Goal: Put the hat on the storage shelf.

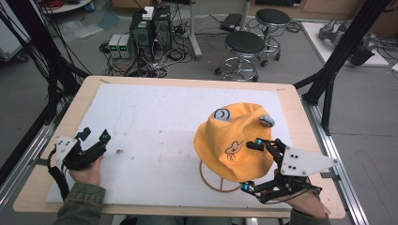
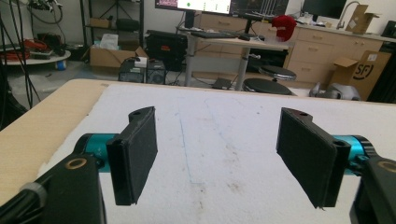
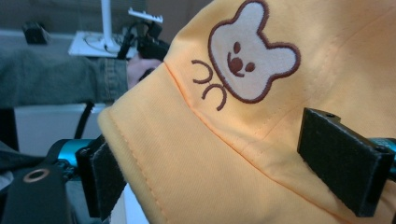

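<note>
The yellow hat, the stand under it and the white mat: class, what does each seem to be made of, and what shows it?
Hat: woven cotton-like cloth, matte, with visible stitched seams and an embroidered bear.
Stand: probably wood, going by its tan ring base; not certain.
Mat: likely foam or felt, with a matte, slightly pitted and stained surface.

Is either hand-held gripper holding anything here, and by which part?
Nothing is held. The right hand-held gripper stands open around the yellow hat's brim; the left hand-held gripper is open.

The letters "SF" stand on a brown cardboard box (image 2: pixel 363 70) at the upper right of the left gripper view; no other words can be read
</note>
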The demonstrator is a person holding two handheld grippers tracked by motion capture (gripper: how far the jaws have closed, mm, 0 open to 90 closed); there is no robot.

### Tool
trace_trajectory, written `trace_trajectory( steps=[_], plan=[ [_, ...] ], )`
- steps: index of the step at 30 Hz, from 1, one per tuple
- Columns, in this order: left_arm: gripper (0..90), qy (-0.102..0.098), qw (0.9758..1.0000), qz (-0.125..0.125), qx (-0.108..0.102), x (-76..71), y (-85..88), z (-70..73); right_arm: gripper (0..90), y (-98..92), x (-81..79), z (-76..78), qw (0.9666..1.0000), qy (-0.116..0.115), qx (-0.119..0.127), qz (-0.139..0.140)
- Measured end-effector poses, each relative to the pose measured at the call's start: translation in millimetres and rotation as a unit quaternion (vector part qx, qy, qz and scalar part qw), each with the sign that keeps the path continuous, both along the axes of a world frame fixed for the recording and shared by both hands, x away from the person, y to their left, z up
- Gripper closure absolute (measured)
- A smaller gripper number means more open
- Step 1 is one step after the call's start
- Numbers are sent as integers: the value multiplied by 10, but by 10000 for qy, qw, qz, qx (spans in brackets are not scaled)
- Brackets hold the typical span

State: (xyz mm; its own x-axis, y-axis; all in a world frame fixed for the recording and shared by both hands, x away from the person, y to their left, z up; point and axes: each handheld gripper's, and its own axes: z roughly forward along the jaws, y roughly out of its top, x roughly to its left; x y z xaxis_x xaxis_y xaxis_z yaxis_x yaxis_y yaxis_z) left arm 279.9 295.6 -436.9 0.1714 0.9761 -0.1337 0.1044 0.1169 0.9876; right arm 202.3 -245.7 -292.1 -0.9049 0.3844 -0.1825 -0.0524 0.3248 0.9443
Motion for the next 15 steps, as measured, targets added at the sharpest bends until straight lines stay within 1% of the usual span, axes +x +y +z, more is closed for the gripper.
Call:
trace_trajectory(
  steps=[1, 3, 4, 5, 8, 11, 14, 15],
  plan=[
    [292, 2, 10000, 0, 0, -1, 1, 1, 104, 3, -10, 7, 9999, -30, -96, -17],
    [292, -4, 10000, 5, -5, -2, 2, 1, 95, 4, -36, 23, 9998, -20, -173, 139],
    [292, -3, 10000, 0, -8, -1, 4, 1, 88, 1, -50, 34, 9996, -34, -140, 239],
    [292, -6, 10000, 4, -19, 0, 3, 1, 88, -4, -75, 52, 9994, 24, -78, 337],
    [292, -5, 10000, 5, -46, 0, 2, -1, 88, 0, -107, 94, 9992, -42, 19, 387],
    [292, -5, 10000, 11, -31, -1, 8, 0, 88, -8, -128, 127, 9987, -78, 231, 448],
    [292, -6, 10000, 4, -42, 1, 10, -1, 89, -41, -138, 156, 9974, -88, 590, 393],
    [292, -6, 10000, 4, -41, 0, 11, -1, 89, -68, -134, 168, 9964, -164, 769, 329]
  ],
)
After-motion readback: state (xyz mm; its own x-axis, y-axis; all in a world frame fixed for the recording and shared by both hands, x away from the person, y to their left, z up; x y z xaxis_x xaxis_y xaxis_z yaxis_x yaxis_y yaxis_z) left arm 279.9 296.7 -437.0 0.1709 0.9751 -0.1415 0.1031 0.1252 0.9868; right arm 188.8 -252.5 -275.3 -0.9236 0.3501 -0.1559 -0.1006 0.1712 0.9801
